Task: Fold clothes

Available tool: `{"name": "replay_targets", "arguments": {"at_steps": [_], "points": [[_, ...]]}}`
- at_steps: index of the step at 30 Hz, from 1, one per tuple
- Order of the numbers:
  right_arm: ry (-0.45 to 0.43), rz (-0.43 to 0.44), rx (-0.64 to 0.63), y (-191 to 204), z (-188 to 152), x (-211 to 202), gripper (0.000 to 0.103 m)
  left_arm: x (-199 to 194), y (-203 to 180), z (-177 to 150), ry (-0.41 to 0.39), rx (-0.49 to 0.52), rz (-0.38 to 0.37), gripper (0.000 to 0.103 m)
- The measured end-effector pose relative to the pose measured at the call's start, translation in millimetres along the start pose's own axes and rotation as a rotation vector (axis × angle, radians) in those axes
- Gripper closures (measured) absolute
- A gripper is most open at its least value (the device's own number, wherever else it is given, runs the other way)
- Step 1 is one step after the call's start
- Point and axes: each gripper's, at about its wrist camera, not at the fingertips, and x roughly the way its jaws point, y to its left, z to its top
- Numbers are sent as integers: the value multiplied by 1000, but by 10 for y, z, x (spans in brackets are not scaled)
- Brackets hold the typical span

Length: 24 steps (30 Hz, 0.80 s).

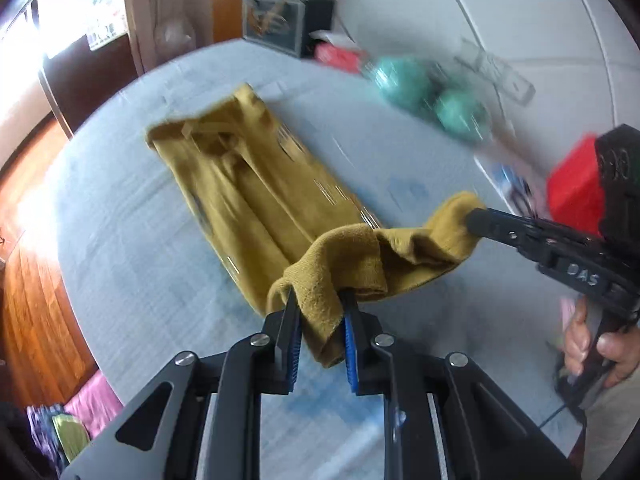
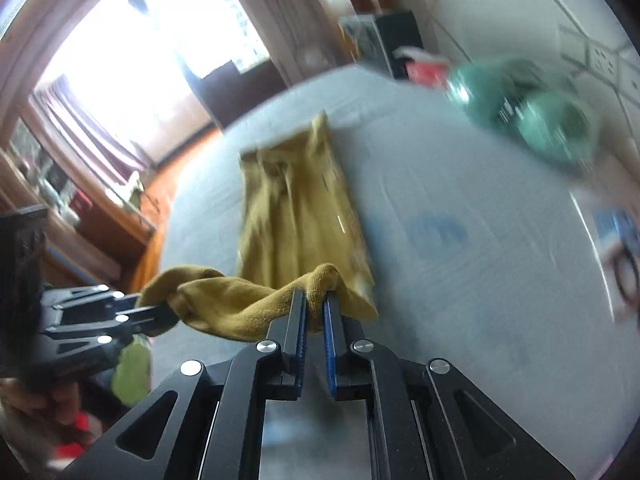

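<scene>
Mustard-yellow knit garment lies lengthwise on the pale grey counter, its far end toward the window, its near end lifted off the surface. Fabric shows ribbed texture and lengthwise folds; motion blur softens much of both views.

Left tongs are clamped on the near left corner of the garment; cloth bunches between the blue-padded fingers and hangs a little below them. Right tongs are clamped on the near right corner, seen from the left wrist view as a black tip buried in a fold. The edge between the two grips sags in a loose, twisted roll just above the counter.

From the right wrist view: right tongs pinch a rounded hump of the garment, fingers nearly together with only cloth in the gap. Left tongs sit to the left, closed on the other bunched corner.

The person's right hand grips the handle of the right tool, beside a red block.

Far right on the counter: two teal round objects, blurred. Beyond them a red item and a dark framed box. Wooden floor at left; pink cloth low at left, off the counter.
</scene>
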Motion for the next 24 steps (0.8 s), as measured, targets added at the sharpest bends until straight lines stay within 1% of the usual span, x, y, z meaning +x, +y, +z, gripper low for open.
{"name": "replay_targets", "arguments": {"at_steps": [2, 4, 5, 7, 9, 11, 12, 13, 14, 15, 16, 19, 21, 24], "points": [[-28, 4, 7, 123, 376, 226, 95, 150, 362, 355, -12, -15, -27, 85], [-47, -14, 2, 236, 834, 541, 95, 346, 695, 771, -23, -11, -52, 85], [-53, -21, 5, 261, 1012, 664, 95, 478, 904, 1007, -20, -8, -55, 85], [-45, -20, 20, 295, 1421, 1050, 95, 767, 1266, 1394, 13, -2, -61, 85], [-8, -46, 34, 308, 1829, 1534, 95, 1073, 1540, 1678, 67, 2, -68, 85], [39, -71, 70, 273, 2077, 1910, 94, 1349, 1782, 1930, 116, -13, -44, 82], [57, -80, 98, 244, 2196, 2083, 91, 1440, 1891, 2035, 127, -16, -26, 73], [59, -87, 123, 215, 2263, 2169, 89, 1470, 1976, 2110, 123, -15, -12, 57], [55, -97, 144, 186, 2308, 2220, 85, 1459, 2063, 2171, 113, -12, -14, 47], [52, -107, 159, 169, 2326, 2239, 84, 1429, 2127, 2208, 104, -7, -23, 32], [52, -116, 174, 144, 2328, 2239, 84, 1396, 2161, 2221, 99, 1, -31, 29], [71, -178, 219, 40, 2196, 2135, 84, 1318, 2191, 2185, 107, 44, -55, 29], [91, -238, 257, -32, 2009, 2007, 84, 1295, 2170, 2087, 124, 72, -62, 29], [133, -310, 340, -146, 1607, 1814, 84, 1339, 2079, 1894, 167, 113, -51, 29]]}}
